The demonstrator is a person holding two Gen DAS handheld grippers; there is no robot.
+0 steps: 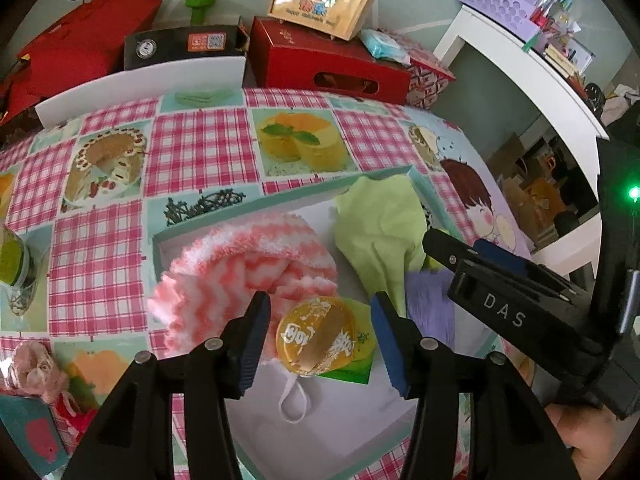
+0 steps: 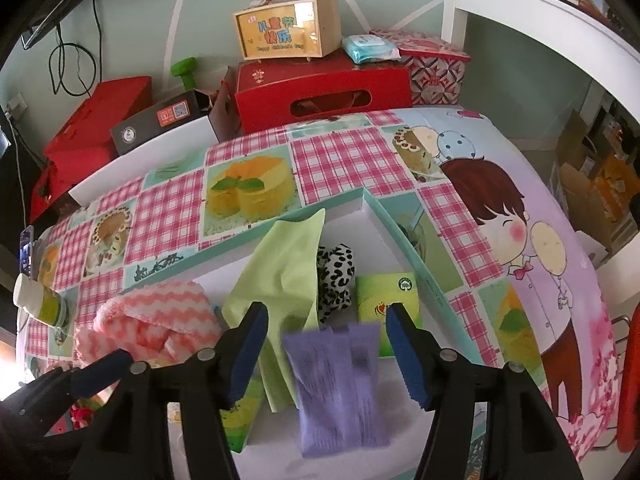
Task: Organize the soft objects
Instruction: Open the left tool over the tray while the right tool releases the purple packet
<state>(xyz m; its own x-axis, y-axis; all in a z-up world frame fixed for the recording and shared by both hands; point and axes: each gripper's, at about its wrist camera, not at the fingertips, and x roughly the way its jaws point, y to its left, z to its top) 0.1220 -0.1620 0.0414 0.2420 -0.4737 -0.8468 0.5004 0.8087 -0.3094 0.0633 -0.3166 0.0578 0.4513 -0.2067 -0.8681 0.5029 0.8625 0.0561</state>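
A shallow teal-rimmed white box [image 1: 280, 196] [image 2: 404, 236] lies on the tablecloth and holds the soft things. In it are a pink-and-white zigzag towel [image 1: 248, 264] [image 2: 160, 312], a light green cloth [image 1: 380, 228] [image 2: 280, 264], a purple packet [image 2: 340, 388] [image 1: 430, 304], a leopard-print plush [image 2: 336, 272], a green tissue pack [image 2: 386, 300] and a yellow foil-lidded cup [image 1: 316, 334]. My left gripper [image 1: 318, 340] is open, its jaws either side of the yellow cup. My right gripper [image 2: 328, 352] is open, its jaws either side of the purple packet's top.
Red gift boxes [image 1: 328, 64] [image 2: 320, 88], a wooden carry box [image 2: 288, 28] and a black box [image 1: 180, 44] stand behind the table. A green-labelled jar [image 1: 12, 260] [image 2: 44, 304] and a pink plush toy [image 1: 36, 372] sit at the left. A white shelf [image 1: 520, 80] is at the right.
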